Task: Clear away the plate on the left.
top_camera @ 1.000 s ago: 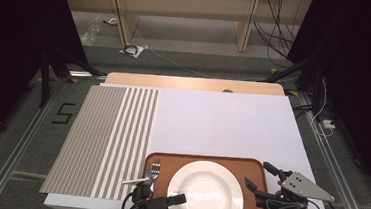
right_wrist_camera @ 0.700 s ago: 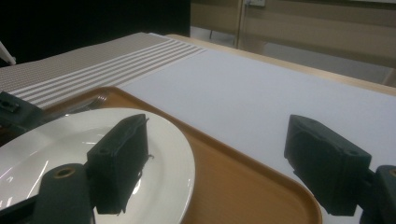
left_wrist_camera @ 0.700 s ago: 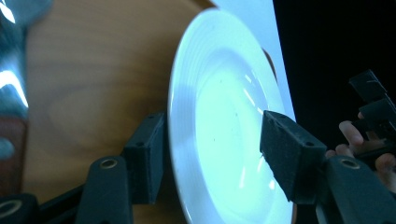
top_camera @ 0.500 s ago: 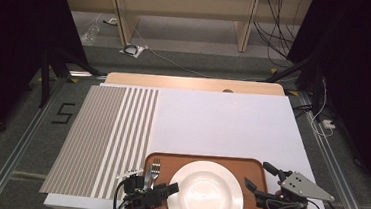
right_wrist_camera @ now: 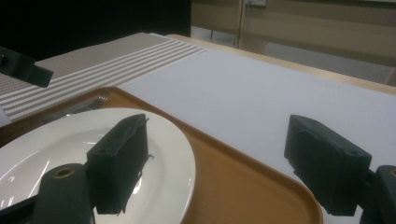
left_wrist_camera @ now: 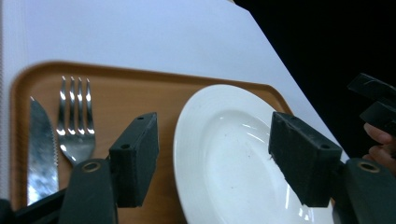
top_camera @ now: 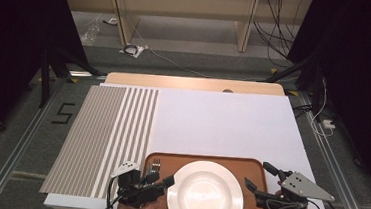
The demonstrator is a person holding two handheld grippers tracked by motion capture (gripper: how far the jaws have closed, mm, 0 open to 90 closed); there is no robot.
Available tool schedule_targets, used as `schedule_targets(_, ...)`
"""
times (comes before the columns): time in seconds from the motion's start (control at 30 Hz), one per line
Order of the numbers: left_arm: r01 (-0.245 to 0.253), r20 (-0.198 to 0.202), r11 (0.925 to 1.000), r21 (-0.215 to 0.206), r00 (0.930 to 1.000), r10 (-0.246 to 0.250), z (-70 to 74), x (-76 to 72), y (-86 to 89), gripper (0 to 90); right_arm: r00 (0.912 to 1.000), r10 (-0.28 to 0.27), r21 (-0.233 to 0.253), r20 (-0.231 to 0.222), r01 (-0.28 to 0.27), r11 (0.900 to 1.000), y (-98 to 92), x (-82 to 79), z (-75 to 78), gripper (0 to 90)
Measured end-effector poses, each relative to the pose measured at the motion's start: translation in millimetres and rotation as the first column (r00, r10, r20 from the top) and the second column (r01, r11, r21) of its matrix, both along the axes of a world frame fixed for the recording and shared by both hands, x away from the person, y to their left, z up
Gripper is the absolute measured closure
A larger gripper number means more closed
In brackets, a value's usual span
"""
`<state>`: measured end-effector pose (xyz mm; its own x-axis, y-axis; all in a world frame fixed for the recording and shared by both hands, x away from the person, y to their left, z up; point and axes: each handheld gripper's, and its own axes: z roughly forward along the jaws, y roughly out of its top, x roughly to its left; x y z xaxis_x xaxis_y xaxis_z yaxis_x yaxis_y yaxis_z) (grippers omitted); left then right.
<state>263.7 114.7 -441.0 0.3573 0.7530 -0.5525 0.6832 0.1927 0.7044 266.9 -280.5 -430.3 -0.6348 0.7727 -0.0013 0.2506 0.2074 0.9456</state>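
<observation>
Loads of open room up top, all the clutter sits at 6 o'clock

Your white sheet (top_camera: 222, 122) from 12 to 3 o'clock is bare, so sweep there freely; same for the striped mat (top_camera: 103, 138) at 9. Down at 6 the tray (top_camera: 254, 166) is crowded: plate (top_camera: 205, 194) in the middle, fork (left_wrist_camera: 74, 119) and knife (left_wrist_camera: 41, 144) tight along its left edge.

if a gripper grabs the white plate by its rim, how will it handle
The white plate looks glazed and glossy, so the jaws may slip on its rim. It is probably rigid and brittle, likely to chip if dropped. Wide and shallow on the tray, it should slide rather than tip when pushed.
</observation>
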Motion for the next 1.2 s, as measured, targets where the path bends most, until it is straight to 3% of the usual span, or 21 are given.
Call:
schedule_targets(0.1,0.019,0.043,0.9997,0.017,0.9989,-0.020,4.4,2.3,3.0,31.0,1.0000,0.000,-0.001,-0.002,0.000,1.000,-0.2,-0.1,0.1,22.4)
schedule_targets(0.3,0.027,0.146,0.9976,0.064,0.9886,-0.037,11.9,5.9,10.5,30.6,1.0000,0.001,-0.003,-0.001,-0.001,1.000,-0.1,0.1,-0.1,22.4)
schedule_targets(0.53,0.044,0.229,0.9930,0.110,0.9712,-0.068,17.0,8.7,18.1,28.7,1.0000,0.001,-0.002,-0.002,-0.001,1.000,-0.2,0.0,-0.1,22.4)
schedule_targets(0.63,0.042,0.263,0.9878,0.150,0.9614,-0.081,18.6,9.2,19.5,28.2,1.0000,0.001,0.000,-0.003,-0.001,1.000,-0.2,0.1,-0.1,22.3)
schedule_targets(0.97,0.049,0.315,0.9854,0.163,0.9440,-0.099,20.4,11.8,27.8,25.6,1.0000,0.002,0.001,-0.003,-0.002,1.000,-0.1,0.0,0.0,22.3)
schedule_targets(1.2,0.036,0.338,0.9835,0.177,0.9363,-0.095,20.1,12.9,32.2,25.2,1.0000,0.000,0.003,-0.005,0.000,1.000,-0.2,-0.2,0.1,22.3)
